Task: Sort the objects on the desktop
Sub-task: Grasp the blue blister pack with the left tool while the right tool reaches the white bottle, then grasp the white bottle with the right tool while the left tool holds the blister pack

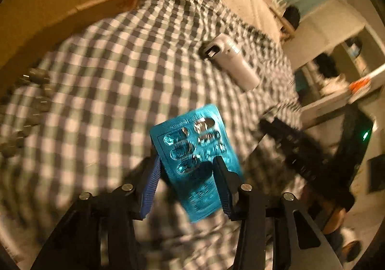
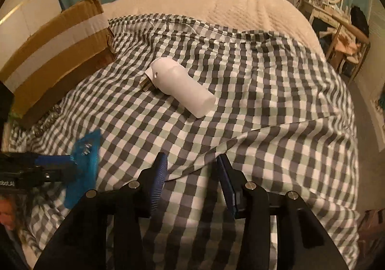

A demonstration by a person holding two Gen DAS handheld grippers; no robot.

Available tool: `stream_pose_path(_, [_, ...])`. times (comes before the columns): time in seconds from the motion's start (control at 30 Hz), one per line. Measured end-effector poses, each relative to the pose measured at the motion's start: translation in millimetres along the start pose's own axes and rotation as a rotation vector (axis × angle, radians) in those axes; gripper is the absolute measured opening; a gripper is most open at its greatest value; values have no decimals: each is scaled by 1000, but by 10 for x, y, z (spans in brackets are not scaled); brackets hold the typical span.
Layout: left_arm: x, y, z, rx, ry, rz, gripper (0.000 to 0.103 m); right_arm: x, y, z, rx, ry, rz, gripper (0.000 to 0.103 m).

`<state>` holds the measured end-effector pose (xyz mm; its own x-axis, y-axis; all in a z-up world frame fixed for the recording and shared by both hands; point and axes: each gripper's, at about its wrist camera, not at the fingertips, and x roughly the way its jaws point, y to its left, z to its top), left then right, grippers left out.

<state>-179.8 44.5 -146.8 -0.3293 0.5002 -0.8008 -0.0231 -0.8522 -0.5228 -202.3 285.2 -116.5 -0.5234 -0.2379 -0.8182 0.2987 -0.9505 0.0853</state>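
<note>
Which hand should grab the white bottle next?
Probably the right hand-held gripper: it is open, empty and pointing toward the white bottle. The left hand-held gripper is busy holding the blue pill pack.

No legible txt; print on blue blister pack [image 1: 196, 159] too blurred.

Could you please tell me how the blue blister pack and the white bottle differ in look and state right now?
The blister pack is flat, shiny and blue; the bottle is round, plain and white. The pack is lifted off the checked cloth, clamped in the left gripper; the bottle lies on its side on the cloth, untouched. The right gripper is open and holds neither. Both are over the same cloth, near the cardboard box.
</note>
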Motion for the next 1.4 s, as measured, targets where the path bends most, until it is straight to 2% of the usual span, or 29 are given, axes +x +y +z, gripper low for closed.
stream_pose_path(0.03, [35, 17, 13, -14, 1, -34, 68, 17, -11, 3, 10, 1, 7, 43])
stream_pose_path(0.07, [57, 24, 18, -33, -1, -59, 71, 32, -20, -9, 14, 3, 6, 44])
stream_pose_path(0.13, [75, -20, 24, -45, -8, -57, 80, 62, -26, -4, 20, 9, 7, 46])
stream_pose_path(0.17, [82, -71, 23, -37, -10, -43, 83, 75, -32, 2, 23, 12, 10, 46])
stream_pose_path(0.23, [120, -217, 11, -4, -16, 4, 94, 70, -26, 11, 20, 11, 8, 47])
stream_pose_path(0.3, [195, -366, -30, 29, -39, 88, 97, 54, -18, 18, 14, 13, 2, 48])
stream_pose_path(0.4, [315, -567, -113, 76, -92, 245, 98, 27, -26, 9, 9, 13, -8, 47])
stream_pose_path(0.47, [331, -640, -201, 104, -153, 320, 85, 13, -48, -2, 4, 15, -36, 47])
stream_pose_path(0.5, [319, -648, -232, 126, -170, 335, 75, -6, -64, -10, 8, 10, -26, 47])
stream_pose_path(0.6, [186, -548, -219, 101, -187, 292, 73, -58, -80, 5, 8, -23, -13, 47])
stream_pose_path(0.67, [34, -444, -161, 73, -236, 312, 72, -63, -27, 59, -24, -53, 0, 47])
stream_pose_path(0.73, [-79, -375, -113, 70, -282, 351, 72, 3, 61, 165, -85, -73, 10, 47])
stream_pose_path(0.83, [-159, -288, -32, 68, -326, 436, 72, 183, 246, 354, -206, -67, -24, 49])
stream_pose_path(0.93, [-116, -219, 31, 59, -328, 481, 72, 337, 404, 518, -308, -94, -133, 54])
stream_pose_path(0.97, [-83, -177, 51, 51, -314, 477, 72, 390, 419, 571, -312, -93, -114, 58])
stream_pose_path(1.0, [-58, -136, 79, 42, -304, 470, 72, 459, 427, 627, -308, -90, -92, 68])
stream_pose_path(1.13, [22, -90, 86, 51, -290, 470, 72, 685, 509, 710, -329, -60, -130, 71])
stream_pose_path(1.17, [49, -126, 101, 59, -292, 473, 72, 699, 524, 695, -329, -66, -127, 69])
stream_pose_path(1.23, [73, -156, 115, 80, -290, 471, 72, 695, 504, 675, -317, -64, -135, 55])
stream_pose_path(1.27, [87, -187, 124, 85, -288, 469, 72, 673, 472, 675, -296, -58, -121, 52])
stream_pose_path(1.3, [79, -212, 114, 90, -289, 467, 72, 646, 435, 676, -269, -48, -99, 39])
stream_pose_path(1.33, [68, -225, 105, 95, -290, 463, 72, 636, 426, 682, -256, -38, -82, 33])
stream_pose_path(1.4, [25, -256, 98, 104, -296, 461, 72, 577, 402, 680, -217, -35, -60, 33])
